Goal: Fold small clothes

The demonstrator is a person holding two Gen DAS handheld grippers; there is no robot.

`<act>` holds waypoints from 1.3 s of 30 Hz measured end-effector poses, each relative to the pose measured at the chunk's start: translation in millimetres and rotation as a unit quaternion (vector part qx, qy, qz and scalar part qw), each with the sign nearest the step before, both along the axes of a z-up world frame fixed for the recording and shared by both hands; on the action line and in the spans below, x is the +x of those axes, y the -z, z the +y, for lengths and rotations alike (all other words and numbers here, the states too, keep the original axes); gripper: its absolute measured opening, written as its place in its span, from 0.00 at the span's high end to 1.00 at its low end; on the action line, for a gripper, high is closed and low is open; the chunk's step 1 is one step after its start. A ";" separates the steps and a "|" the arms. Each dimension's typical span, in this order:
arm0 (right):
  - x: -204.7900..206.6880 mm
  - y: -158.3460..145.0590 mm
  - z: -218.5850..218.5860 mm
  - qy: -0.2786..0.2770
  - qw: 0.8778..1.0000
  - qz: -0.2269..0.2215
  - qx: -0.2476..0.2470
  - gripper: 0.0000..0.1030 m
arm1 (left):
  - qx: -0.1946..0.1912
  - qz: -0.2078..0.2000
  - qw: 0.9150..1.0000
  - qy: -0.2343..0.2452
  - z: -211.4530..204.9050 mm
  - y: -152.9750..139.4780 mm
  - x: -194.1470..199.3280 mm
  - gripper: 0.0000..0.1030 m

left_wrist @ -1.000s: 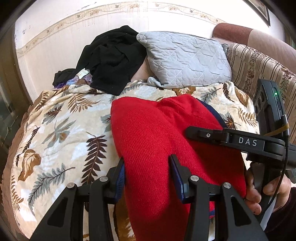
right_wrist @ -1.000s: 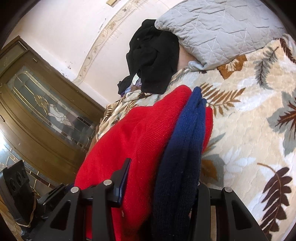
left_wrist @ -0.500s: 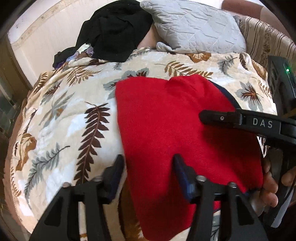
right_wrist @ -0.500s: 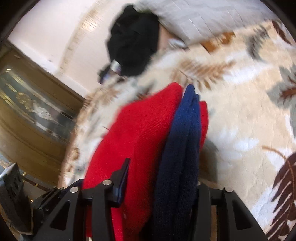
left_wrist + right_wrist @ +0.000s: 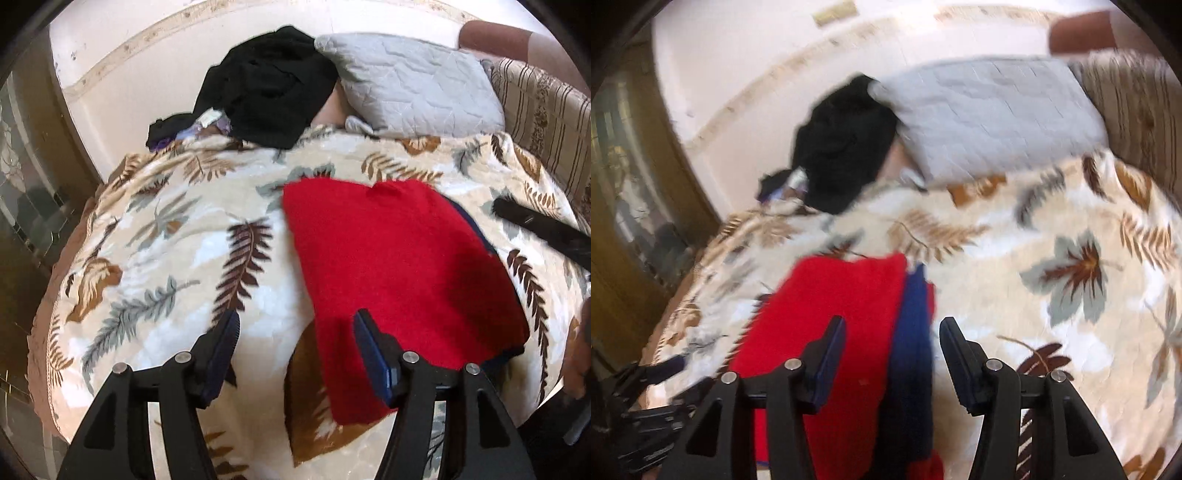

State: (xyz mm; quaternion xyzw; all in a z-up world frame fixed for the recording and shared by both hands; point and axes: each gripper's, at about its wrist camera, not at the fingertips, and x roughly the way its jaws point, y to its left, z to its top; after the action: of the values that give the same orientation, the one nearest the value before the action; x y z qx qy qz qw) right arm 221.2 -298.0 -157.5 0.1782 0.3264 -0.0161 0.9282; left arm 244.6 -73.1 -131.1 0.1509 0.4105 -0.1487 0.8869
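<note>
Left wrist view: the red garment (image 5: 399, 266) lies folded on the leaf-print blanket (image 5: 155, 258) toward its near edge; the left gripper (image 5: 293, 349), jaws opening, straddles its near-left corner without pinching; the right gripper (image 5: 892, 350) stands parted, empty, over the navy trim (image 5: 912, 332). Risk, as judged: a withdrawing pad could snag the knit and undo the fold; the right view is blurred, the garment's underside hidden.

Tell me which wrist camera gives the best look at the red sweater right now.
The left wrist view: the red sweater lies there sharp and nearly whole, folded on the leaf-print blanket. The right wrist view is blurred and shows only one side of it, along its navy trim.
</note>
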 end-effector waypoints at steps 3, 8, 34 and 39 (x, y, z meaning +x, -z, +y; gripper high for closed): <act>0.9 6.2 16.3 -0.047 0.999 0.019 0.017 0.52 | 0.040 0.026 0.999 0.003 -8.2 26.0 4.3 0.36; 18.3 51.0 28.9 -0.093 0.988 0.119 0.022 0.54 | 0.046 0.023 0.999 0.007 -9.2 30.6 1.7 0.34; -107.1 -72.5 67.7 0.045 0.974 0.052 -0.216 0.42 | -0.061 -0.113 0.990 -0.055 39.1 -56.8 -118.4 0.12; -127.6 -94.9 75.6 0.054 0.971 0.030 -0.229 0.42 | -0.063 -0.147 0.985 -0.071 46.7 -81.6 -134.0 0.12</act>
State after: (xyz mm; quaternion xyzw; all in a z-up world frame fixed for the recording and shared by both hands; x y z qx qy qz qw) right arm 93.6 -222.4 -62.6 -0.0226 0.3318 -0.1459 0.9317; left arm 110.7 -26.4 -49.5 0.0851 0.2750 -0.0868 0.9537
